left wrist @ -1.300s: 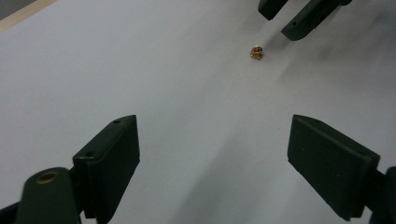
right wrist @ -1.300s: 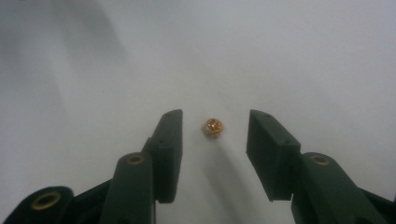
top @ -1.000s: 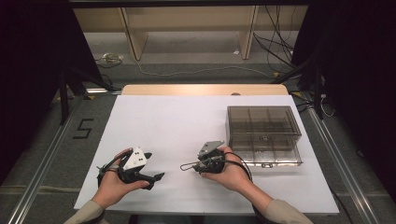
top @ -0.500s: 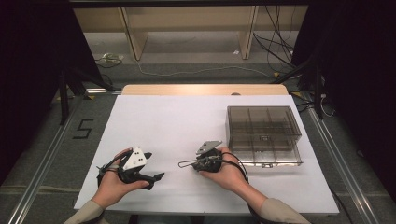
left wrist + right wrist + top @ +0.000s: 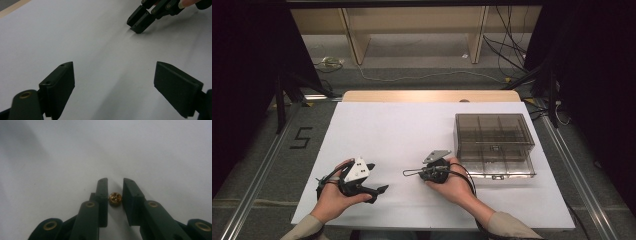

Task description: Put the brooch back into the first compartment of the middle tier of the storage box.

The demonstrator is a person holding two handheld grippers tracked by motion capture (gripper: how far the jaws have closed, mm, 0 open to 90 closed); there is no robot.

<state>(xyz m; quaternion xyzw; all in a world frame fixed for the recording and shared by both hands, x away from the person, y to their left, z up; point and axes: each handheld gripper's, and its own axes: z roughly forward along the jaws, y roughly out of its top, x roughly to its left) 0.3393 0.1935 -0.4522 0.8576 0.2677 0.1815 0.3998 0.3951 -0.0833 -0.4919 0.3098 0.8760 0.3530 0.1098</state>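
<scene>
Two claws rest low on the white-covered bench (image 5: 412,125). Left claw (image 5: 379,189) has its jaws spread wide over bare surface. Right claw (image 5: 115,195) has just been closing; a small round brass screw head (image 5: 115,198) lies between its jaws (touching the left pad, a sliver clear of the right). Farther right sits a smoky transparent compartment box (image 5: 494,145).

a brass-gold screw (image 5: 115,198) sits between black jaws on the plain white table sheet (image 5: 402,130). right of the screw stands a smoky grey, see-through box (image 5: 493,145), gridded inside.
</scene>
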